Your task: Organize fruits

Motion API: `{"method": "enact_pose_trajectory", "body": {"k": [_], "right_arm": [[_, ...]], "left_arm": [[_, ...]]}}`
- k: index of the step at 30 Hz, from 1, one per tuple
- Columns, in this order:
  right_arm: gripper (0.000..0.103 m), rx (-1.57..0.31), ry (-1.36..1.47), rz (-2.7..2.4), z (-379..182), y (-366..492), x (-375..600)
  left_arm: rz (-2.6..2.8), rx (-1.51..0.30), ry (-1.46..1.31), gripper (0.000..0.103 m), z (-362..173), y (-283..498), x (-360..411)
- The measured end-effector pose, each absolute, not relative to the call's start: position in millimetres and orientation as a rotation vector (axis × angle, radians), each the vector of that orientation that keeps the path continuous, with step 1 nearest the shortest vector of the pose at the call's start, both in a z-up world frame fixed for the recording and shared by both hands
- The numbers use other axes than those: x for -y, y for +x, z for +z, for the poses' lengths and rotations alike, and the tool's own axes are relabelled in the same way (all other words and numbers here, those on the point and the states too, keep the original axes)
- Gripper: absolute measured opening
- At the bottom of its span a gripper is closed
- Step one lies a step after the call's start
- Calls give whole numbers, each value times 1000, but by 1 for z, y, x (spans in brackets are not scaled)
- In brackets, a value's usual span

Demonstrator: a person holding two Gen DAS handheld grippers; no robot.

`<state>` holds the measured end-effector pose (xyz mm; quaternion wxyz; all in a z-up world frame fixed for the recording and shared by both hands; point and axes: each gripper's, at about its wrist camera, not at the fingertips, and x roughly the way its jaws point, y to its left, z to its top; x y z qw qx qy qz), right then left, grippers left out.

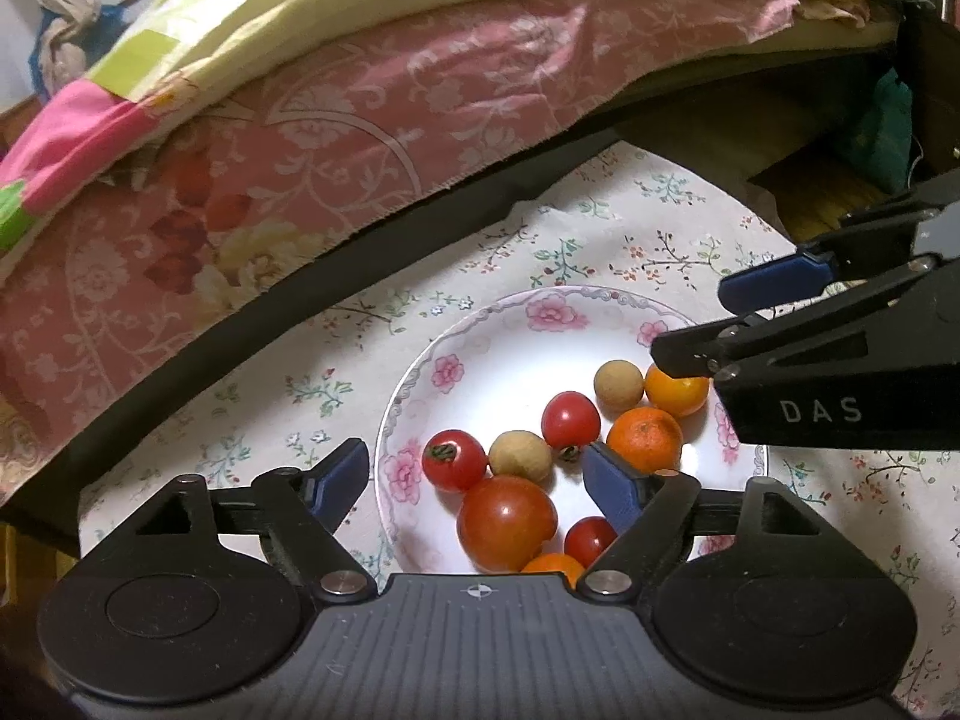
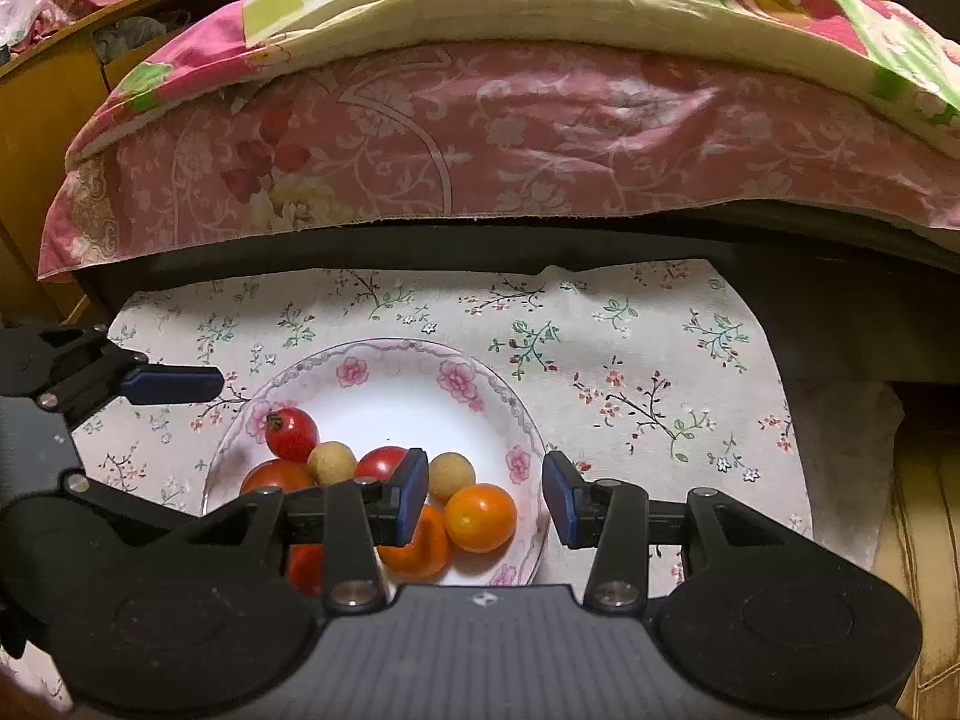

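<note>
The left gripper [image 1: 474, 471] sits closest to the lens, its blue pads spread wide above the near part of the plate [image 1: 510, 336], released and pressing on nothing; a large red tomato [image 1: 507, 522] and a tan round fruit [image 1: 519, 455] lie in the gap below it. The right gripper [image 2: 487, 495] hangs over the plate's right rim with its jaws parted too, a glossy orange fruit [image 2: 480, 517] seen between the pads but not squeezed by them. All the fruit is on the flowered plate: small red tomatoes [image 1: 570, 420], a second tan ball [image 1: 618, 384], a mandarin [image 1: 645, 440] and another orange piece partly hidden under the left gripper's body. The plate rests on a floral tablecloth [image 2: 630, 360], left of the cloth's middle in the right wrist view, nearer its front edge than its back edge. Behind the cloth's far edge rises a bed with a pink patterned cover [image 2: 480, 138] and a pale quilt [image 2: 540, 12] on top.
</note>
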<state>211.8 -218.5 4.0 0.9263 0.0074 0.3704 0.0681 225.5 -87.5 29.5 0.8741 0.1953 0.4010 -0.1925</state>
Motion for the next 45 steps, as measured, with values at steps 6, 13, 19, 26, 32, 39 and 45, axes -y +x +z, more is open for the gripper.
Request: {"method": "enact_pose_trajectory", "body": {"k": [6,13,19,26,32,39,45], "right_arm": [[43,-731,6,123,11,197,220],[44,-707,26,102,16,172,224],[45,-701,20,90,14,143,218],[53,-667,-6,84,20,112,202],[53,-668,-14,87,17,87,194],[53,-689,3,90,7,61,189],[54,-702,11,98,-2,36,182]], "left_arm": [[-344,-783,439,94,35,207,84],[-315,-755,381,99,45,185,73],[-272,-723,387,103,53,161,66],[-256,-731,340,103,59,140,52],[-233,-742,315,103,60,124,38],[-208,-767,306,103,52,99,24],[-191,-782,281,103,48,77,13]]}}
